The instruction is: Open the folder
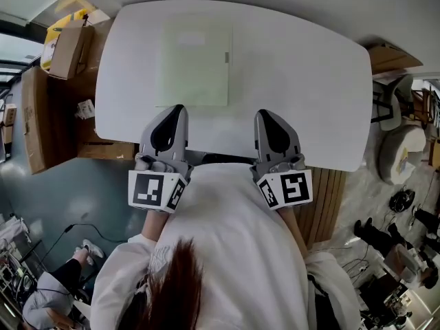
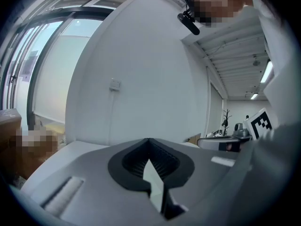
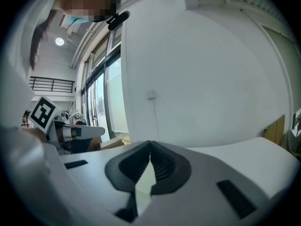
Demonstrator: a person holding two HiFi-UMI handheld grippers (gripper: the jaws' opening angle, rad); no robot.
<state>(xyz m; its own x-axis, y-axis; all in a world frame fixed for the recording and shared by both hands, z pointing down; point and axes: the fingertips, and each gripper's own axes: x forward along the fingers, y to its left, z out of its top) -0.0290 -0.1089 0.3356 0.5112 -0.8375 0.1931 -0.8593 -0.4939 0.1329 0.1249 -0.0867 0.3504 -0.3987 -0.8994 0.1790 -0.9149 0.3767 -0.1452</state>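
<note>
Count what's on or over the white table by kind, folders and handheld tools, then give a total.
Pale green flat plastic folder: 1
Grey handheld tools, left tool and right tool: 2
Total: 3

1 folder [image 1: 194, 64]; 1 table [image 1: 309, 81]; 2 grippers: left gripper [image 1: 177, 110], right gripper [image 1: 266, 114].

Matt plastic folder [image 1: 194, 64], smooth white table [image 1: 309, 81]

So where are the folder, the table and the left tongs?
folder [image 1: 194, 64], head view, middle of its pale green cover.
table [image 1: 295, 81], head view, bare white top right of the folder.
left tongs [image 1: 177, 110], head view, the closed tips.
</note>
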